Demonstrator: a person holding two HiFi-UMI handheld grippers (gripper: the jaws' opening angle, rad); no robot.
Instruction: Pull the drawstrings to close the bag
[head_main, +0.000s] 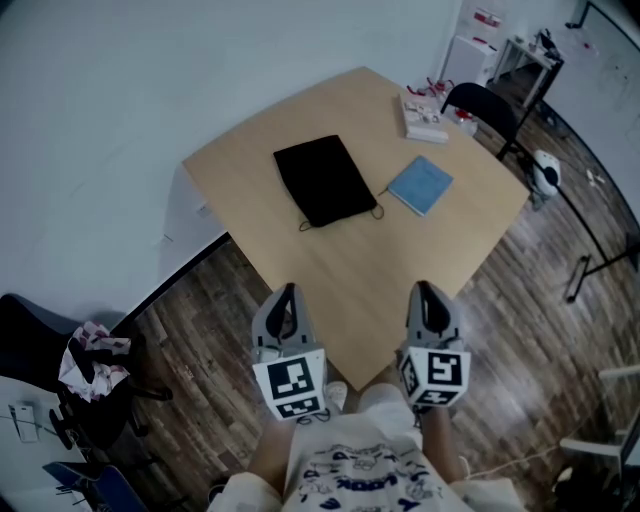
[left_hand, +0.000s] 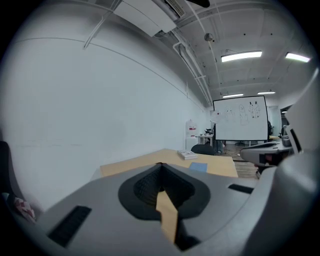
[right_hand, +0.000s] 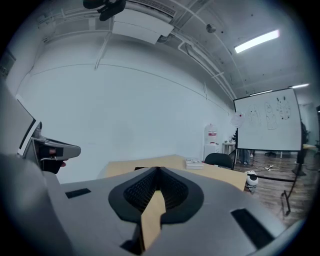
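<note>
soft even light, fisheye edges, slight blur

An office or meeting room. A wooden table (head_main: 350, 270) stands on a plank floor (head_main: 520, 300). A black office chair (head_main: 480, 105) sits at the table's far corner, with a marked-up whiteboard (left_hand: 242, 118) beyond. Books (head_main: 424, 118) lie on the table. Strip lights (left_hand: 241, 56) and bare pipes (left_hand: 192, 65) run overhead.

Hidden and cropped parts.
Left gripper (left_hand: 160, 167) and right gripper (right_hand: 158, 171) block the black bag (head_main: 324, 180) in their own views; head view's bottom edge crops the person (head_main: 360, 470).
</note>
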